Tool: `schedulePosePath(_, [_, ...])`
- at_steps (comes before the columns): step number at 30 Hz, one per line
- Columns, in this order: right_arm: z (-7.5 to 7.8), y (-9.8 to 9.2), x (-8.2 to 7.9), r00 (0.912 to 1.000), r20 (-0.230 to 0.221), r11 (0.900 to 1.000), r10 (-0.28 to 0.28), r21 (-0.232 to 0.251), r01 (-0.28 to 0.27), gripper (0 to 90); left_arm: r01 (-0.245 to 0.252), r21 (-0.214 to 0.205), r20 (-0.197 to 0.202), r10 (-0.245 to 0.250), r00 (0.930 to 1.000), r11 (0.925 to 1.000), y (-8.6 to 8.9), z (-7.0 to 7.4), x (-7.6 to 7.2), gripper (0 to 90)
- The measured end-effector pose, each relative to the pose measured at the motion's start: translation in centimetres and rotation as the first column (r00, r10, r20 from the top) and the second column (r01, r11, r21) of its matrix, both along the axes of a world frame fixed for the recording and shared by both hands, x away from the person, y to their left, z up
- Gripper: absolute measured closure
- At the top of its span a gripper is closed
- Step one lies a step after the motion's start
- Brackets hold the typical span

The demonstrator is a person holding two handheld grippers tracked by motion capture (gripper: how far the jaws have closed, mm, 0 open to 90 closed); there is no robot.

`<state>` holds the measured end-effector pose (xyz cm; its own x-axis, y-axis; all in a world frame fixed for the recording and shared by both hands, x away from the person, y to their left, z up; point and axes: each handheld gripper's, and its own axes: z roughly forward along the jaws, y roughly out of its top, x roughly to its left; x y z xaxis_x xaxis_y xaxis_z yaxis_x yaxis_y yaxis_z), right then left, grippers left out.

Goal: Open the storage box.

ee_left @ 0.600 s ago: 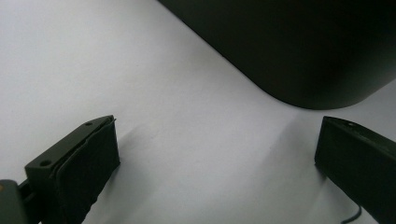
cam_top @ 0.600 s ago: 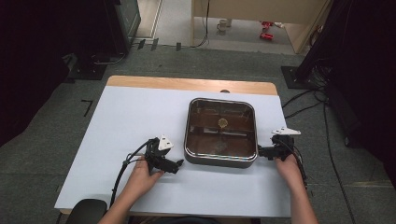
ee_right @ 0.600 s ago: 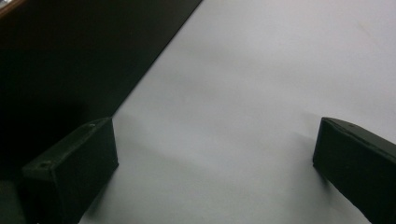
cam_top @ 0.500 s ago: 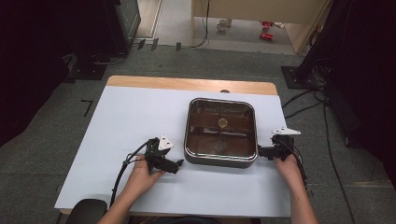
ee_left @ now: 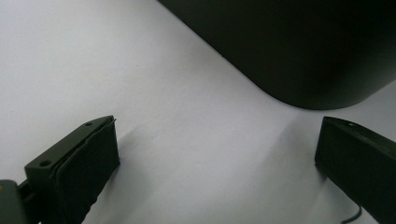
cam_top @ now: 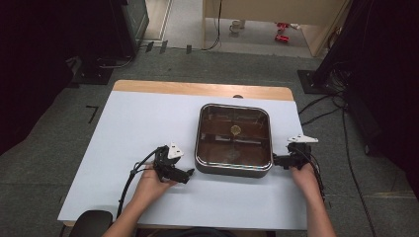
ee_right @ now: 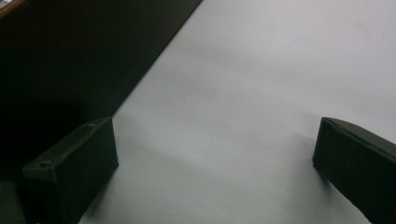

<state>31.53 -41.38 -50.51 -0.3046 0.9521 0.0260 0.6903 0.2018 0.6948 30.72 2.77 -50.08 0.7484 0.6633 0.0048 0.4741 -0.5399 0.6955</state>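
Almost nothing has moved since the earlier frames: we find both hands and the square pan where they were, so the work has not advanced and the approach is paused at the pan's two near corners.

Our left tongs (cam_top: pixel 187 174) rest low on the tabletop (cam_top: pixel 123 128), just beside the pan's (cam_top: pixel 233 170) near left corner but apart from it. In the left gripper view the two black jaws stand wide apart with only bare white surface between them, and the pan's dark rounded corner (ee_left: pixel 299 51) lies ahead, untouched. So these tongs are open and empty.

Our right tongs (cam_top: pixel 276 160) sit at the pan's near right corner, very close to its wall; whether they touch it we cannot tell from above. The right gripper view shows these jaws spread wide too, nothing between them, with the pan's dark side (ee_right: pixel 70 60) running along the left jaw.

The pan itself stands right of the tabletop's middle, toward the near edge, with a small round pale object (cam_top: pixel 235 130) inside on its floor.

We judge that a two-sided hold on the pan is being prepared: each pair of tongs would need to slide inward until a jaw passes over the rim before closing.

Against the earlier frames, the cables, forearms and pan all match; we see no shift.
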Motion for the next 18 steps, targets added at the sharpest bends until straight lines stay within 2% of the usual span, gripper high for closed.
schedulePosePath(6, [0.00, -0.01, 0.00, 1.0000, 0.000, 1.0000, 0.000, 0.000, 0.000, 0.0, -0.007, 0.027, -0.023, 0.007, 0.9997, 0.9996, -0.25, 0.32, 0.20, 0.0])
schedulePosePath(10, [0.00, 0.00, 0.00, 1.0000, 0.000, 1.0000, 0.000, 0.000, 0.000, 0.0, -0.021, 0.029, -0.032, 0.022, 0.9992, 0.9994, -0.27, 0.52, 0.22, 0.9])
schedulePosePath(13, [0.00, 0.00, -0.01, 1.0000, 0.000, 1.0000, 0.000, 0.000, 0.000, 0.0, -0.048, 0.026, -0.032, 0.049, 0.9983, 0.9985, 0.05, 0.80, 0.31, 13.7])
schedulePosePath(18, [0.00, -0.01, -0.01, 1.0000, 0.000, 1.0000, 0.000, 0.000, 0.000, 0.0, -0.060, 0.022, -0.041, 0.060, 0.9973, 0.9980, 0.18, 0.98, 0.46, 16.0])
